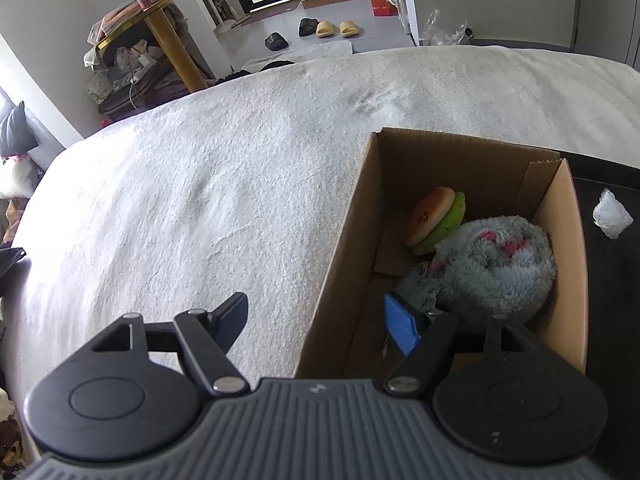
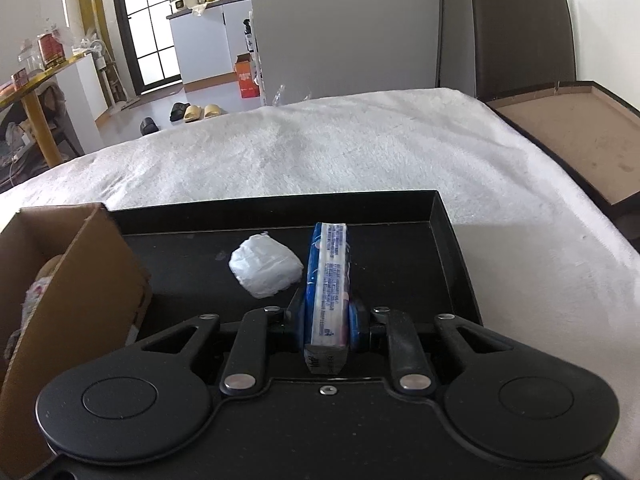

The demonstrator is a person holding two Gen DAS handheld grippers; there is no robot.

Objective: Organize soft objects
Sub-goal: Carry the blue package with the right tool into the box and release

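On a white fluffy bed cover stands an open cardboard box (image 1: 352, 240) holding a plush burger (image 1: 434, 216) and a grey furry toy (image 1: 496, 264). My left gripper (image 1: 320, 316) hangs open over the box's near left wall, nothing between its fingers. Beside the box lies a black tray (image 2: 448, 248) with a white crumpled soft wad (image 2: 266, 268) on it, the wad (image 1: 610, 214) also showing in the left wrist view. My right gripper (image 2: 326, 320) is shut on a blue and white tissue pack (image 2: 330, 276), held on edge over the tray.
The box (image 2: 68, 280) borders the tray's left side. A brown board (image 2: 576, 136) lies off the bed to the right. Beyond the bed are slippers (image 1: 332, 28) on the floor, a yellow-legged table (image 1: 168, 36) with clutter, and an orange carton (image 2: 246, 76).
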